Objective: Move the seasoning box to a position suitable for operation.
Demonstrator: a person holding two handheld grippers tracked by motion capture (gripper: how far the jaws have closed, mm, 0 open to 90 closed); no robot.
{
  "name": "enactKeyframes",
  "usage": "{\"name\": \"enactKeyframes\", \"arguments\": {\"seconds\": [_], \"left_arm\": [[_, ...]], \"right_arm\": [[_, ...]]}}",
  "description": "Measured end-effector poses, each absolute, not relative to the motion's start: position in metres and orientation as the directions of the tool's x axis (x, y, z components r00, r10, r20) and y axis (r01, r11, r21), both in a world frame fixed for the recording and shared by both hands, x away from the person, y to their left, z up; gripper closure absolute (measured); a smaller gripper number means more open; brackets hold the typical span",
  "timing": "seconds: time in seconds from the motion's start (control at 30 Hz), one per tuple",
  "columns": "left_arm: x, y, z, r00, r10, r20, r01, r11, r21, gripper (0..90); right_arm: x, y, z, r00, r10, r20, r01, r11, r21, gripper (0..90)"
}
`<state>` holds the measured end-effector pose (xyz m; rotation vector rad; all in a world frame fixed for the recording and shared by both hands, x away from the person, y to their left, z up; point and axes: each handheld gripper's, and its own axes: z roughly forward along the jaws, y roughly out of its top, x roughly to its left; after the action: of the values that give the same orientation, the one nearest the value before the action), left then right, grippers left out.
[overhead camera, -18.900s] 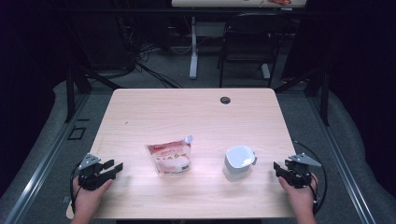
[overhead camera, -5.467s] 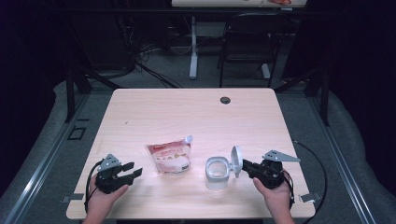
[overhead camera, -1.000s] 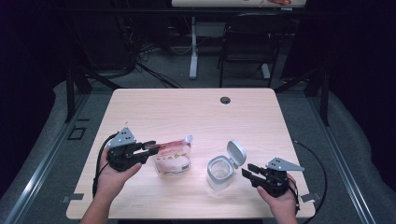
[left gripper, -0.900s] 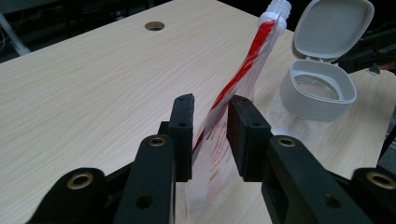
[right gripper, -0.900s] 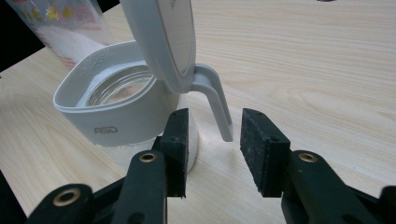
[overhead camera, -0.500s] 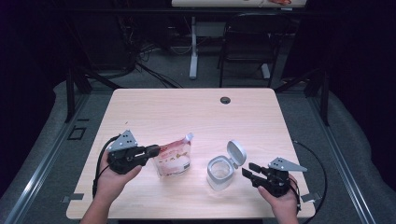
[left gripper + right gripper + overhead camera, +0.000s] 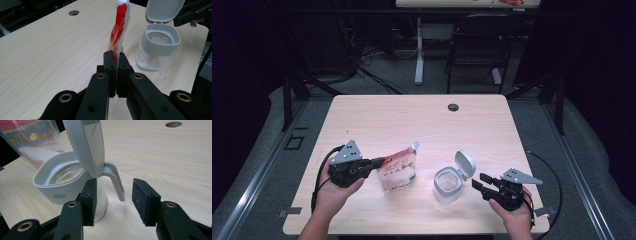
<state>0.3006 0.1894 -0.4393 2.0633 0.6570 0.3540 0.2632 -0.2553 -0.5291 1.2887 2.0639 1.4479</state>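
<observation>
Clamped together on the near edge of the pouch (image 7: 119, 27), the left gripper (image 7: 379, 161) has just been closing, and in the left gripper view its two black pads meet with the thin red-and-clear film pinched between them, the pouch standing up off the table (image 7: 412, 120) at the near left. The right gripper (image 7: 478, 182) has just been opening: its jaws stand wide apart, holding nothing, with the latch tab of the flipped-up lid (image 7: 86, 143) hanging between them and the left pad just beside the jar (image 7: 67, 185), near right of the pouch. The step in hand looks like lifting the pouch to pour into the open jar; done well, the pinch should stay firm on the film, the spout (image 7: 414, 146) be brought over the jar mouth before tilting, and the right gripper steady the jar.
</observation>
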Motion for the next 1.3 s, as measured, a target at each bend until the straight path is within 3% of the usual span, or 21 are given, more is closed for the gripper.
{"name": "enactKeyframes", "arguments": {"seconds": [0.37,0.53,0.73,1.07,1.3], "left_arm": [[0.298,0.188,-0.436,0.833,0.552,-0.031,0.318,-0.432,0.844,90.0],[0.296,0.184,-0.435,0.85,0.526,-0.027,0.302,-0.444,0.844,90.0],[0.294,0.179,-0.434,0.878,0.476,-0.043,0.284,-0.448,0.847,90.0],[0.293,0.177,-0.436,0.917,0.392,-0.073,0.262,-0.455,0.851,89.9],[0.296,0.182,-0.437,0.908,0.411,-0.081,0.274,-0.435,0.858,88.2]], "right_arm": [[0.261,-0.255,-0.526,-0.532,0.822,0.202,0.466,0.085,0.88,49.5],[0.259,-0.255,-0.519,-0.535,0.827,0.173,0.451,0.107,0.886,51.5],[0.258,-0.255,-0.516,-0.569,0.801,0.185,0.44,0.107,0.891,61.0],[0.256,-0.256,-0.512,-0.561,0.813,0.155,0.406,0.108,0.907,60.2],[0.256,-0.257,-0.505,-0.567,0.81,0.149,0.38,0.096,0.92,60.2]]}}
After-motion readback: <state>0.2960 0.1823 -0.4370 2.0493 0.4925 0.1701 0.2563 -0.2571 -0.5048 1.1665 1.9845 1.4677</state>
